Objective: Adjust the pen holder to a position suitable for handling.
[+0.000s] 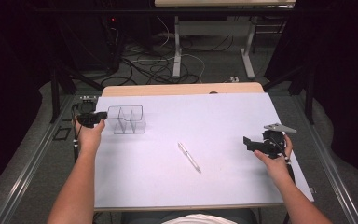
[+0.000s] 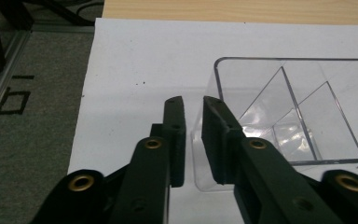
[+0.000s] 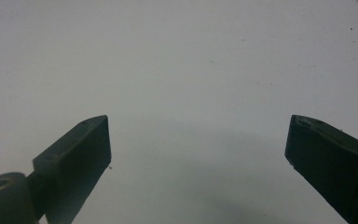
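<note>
Left gripper [image 1: 103,114]: at the far left of the table, held level and pointing right at the tray. In the left gripper view [image 2: 193,135] its jaws straddle the tray's left wall, one outside and one inside, with only a narrow gap between them. They look clenched on that wall, though the wall is clear plastic and I cannot see the pads actually touching it.

Tray [image 1: 127,119]: a clear plastic box with dividers, on the far left part of the sheet. In the left gripper view [image 2: 284,107] its compartments are bare and it sits flat on the sheet.

Right gripper [image 1: 248,143]: at the right side of the table, resting near the sheet's right edge, pointing left. In the right gripper view [image 3: 198,154] its jaws stand wide apart with bare sheet between them; it is released and grips nothing.

Pen [image 1: 189,157]: lies alone near the middle of the sheet, slanted from far-left to near-right, well apart from both grippers and from the tray.

Sheet [image 1: 205,186]: pale, covering most of the table top; a strip of wood shows along the far edge.

Left hand [image 1: 89,135]: wrapped around the left gripper, forearm coming in from the near side.

Right hand [image 1: 275,156]: holding the right gripper from below.
</note>
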`<state>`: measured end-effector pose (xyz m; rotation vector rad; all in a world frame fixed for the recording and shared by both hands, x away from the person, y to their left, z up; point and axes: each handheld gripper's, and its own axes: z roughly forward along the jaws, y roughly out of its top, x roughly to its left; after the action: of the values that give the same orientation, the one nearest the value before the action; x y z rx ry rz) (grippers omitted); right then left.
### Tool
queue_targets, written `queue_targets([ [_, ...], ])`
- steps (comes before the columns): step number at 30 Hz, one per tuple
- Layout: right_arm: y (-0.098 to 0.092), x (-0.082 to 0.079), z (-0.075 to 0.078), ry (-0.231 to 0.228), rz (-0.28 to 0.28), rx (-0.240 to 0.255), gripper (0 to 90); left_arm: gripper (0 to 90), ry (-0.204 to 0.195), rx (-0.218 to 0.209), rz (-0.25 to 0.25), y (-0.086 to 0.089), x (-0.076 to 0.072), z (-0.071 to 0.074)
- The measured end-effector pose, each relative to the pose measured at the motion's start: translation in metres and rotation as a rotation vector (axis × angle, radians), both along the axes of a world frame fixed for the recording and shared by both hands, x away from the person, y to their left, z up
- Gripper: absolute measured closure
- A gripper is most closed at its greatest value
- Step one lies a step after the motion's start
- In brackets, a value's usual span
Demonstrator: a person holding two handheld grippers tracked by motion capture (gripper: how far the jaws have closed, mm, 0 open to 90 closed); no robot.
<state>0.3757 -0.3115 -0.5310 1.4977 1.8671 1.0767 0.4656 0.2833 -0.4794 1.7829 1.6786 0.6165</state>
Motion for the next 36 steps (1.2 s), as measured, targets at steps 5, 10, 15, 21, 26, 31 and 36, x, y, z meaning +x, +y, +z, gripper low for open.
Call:
queue_targets([
  [5,0.0,0.0,0.0,0.002,0.003,-0.001,6.7,89.5,-0.003,-0.005,-0.013,-0.003,0.0,0.0],
  [10,0.001,0.0,0.0,0.005,0.005,0.003,6.8,90.0,-0.001,-0.004,-0.011,-0.003,0.0,0.0],
  [15,0.001,0.001,-0.001,0.008,0.008,0.001,7.0,90.0,0.003,-0.01,-0.024,-0.007,-0.001,0.0],
  [21,0.002,0.001,-0.002,0.009,0.013,-0.002,7.1,90.0,0.001,-0.012,-0.06,-0.019,-0.002,0.0],
  [26,0.003,0.001,-0.002,0.012,0.013,0.002,7.1,90.0,-0.02,-0.004,-0.085,-0.033,-0.001,-0.002],
  [31,0.003,0.001,-0.002,0.015,0.014,0.003,7.4,90.0,-0.029,-0.003,-0.116,-0.043,0.0,-0.002],
  [36,0.003,0.002,-0.003,0.018,0.017,0.002,7.4,90.0,-0.036,-0.007,-0.133,-0.054,0.001,-0.003],
])
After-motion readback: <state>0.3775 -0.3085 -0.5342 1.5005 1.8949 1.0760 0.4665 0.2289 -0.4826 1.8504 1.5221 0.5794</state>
